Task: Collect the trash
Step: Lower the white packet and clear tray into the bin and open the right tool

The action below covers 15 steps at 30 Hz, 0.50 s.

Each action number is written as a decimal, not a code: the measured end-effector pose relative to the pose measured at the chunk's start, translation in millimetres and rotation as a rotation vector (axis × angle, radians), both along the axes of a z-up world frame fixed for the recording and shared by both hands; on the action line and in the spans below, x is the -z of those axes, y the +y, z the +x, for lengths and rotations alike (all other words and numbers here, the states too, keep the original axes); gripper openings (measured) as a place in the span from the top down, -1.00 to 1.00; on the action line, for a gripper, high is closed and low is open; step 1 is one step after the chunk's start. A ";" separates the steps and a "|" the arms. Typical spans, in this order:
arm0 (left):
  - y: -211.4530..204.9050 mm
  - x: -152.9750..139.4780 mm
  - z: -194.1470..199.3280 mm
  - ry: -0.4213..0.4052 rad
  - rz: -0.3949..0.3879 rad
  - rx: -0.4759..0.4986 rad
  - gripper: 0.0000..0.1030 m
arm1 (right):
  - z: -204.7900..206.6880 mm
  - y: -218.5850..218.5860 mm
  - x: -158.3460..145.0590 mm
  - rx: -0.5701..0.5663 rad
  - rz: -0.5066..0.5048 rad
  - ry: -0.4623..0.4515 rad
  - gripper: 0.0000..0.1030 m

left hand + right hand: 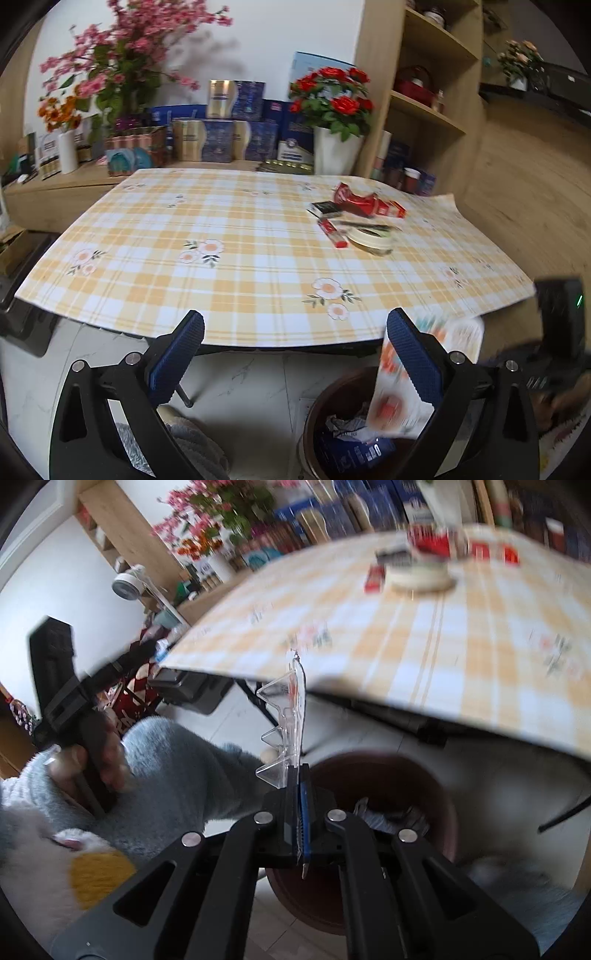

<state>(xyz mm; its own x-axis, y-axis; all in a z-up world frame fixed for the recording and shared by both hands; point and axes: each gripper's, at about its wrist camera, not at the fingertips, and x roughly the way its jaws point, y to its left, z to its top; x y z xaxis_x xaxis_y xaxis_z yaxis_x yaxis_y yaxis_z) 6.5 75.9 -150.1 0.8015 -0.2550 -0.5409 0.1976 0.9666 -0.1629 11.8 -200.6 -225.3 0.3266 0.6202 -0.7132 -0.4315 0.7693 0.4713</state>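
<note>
- Left claw [295,350]: its two blue-padded fingers stand wide apart with nothing between them, low in front of the counter [236,258] edge.
- Right claw [301,794]: pressed together on one clear plastic blister pack [286,720], held edge-on just above the brown bin.
- One brown trash bin [424,775] stands on the floor below the counter edge, with crumpled paper and a blue wrapper inside.
- In the left wrist view, the pack shows as a blurred printed card [410,373] over the bin [325,402].
- One cluster of litter lies on the far right of the checked cloth: one crumpled red wrapper [356,201], one dark small box [325,208], one red stick-like packet [334,232], one red carton [391,210], one round shallow tub [371,240].
</note>
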 end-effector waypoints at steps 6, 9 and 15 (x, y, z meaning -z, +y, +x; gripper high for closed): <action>-0.9 9.1 0.4 0.015 0.004 -0.032 -0.88 | 5.9 2.6 35.1 0.011 -0.030 0.138 0.89; -3.2 14.3 3.8 0.028 0.012 -0.030 -0.88 | 13.6 -1.3 58.3 0.044 -0.067 0.238 0.89; -7.8 18.1 5.6 0.035 0.026 -0.014 -0.88 | 21.0 -5.0 82.6 0.087 -0.137 0.338 0.89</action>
